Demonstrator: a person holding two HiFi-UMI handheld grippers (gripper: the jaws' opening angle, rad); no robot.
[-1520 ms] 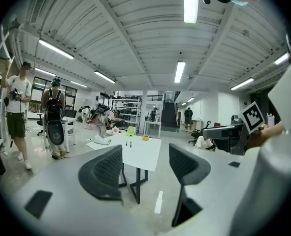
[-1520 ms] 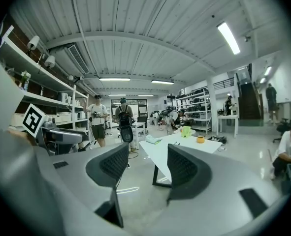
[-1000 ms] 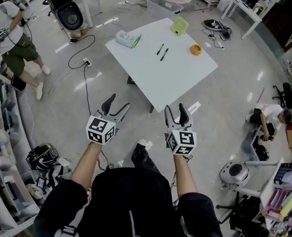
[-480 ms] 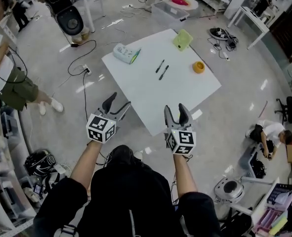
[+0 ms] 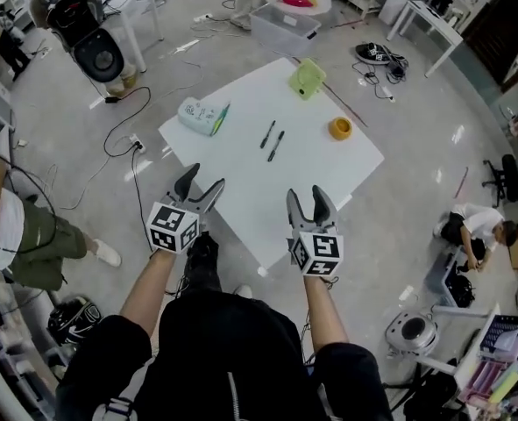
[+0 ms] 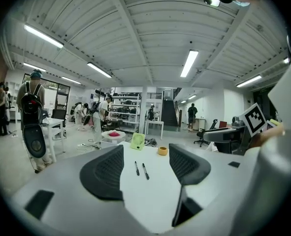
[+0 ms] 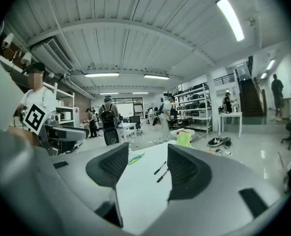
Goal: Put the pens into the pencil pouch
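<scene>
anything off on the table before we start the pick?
Nothing stands out. The pens lie side by side in the middle of the table, nothing spilled. The pencil pouch lies flat to their left, apart from them; whether it's open is too small to tell. Left gripper and right gripper: open, empty.

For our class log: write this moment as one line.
left gripper: open | right gripper: open | pens: on table | pouch: untouched

pouch (image 5: 202, 115) too small for us to tell if it's open, half tucked behind a jaw in the right gripper view, pens (image 5: 272, 139) just thin dark sticks, we can't read caps, person (image 5: 29, 242) cut off at left edge
</scene>
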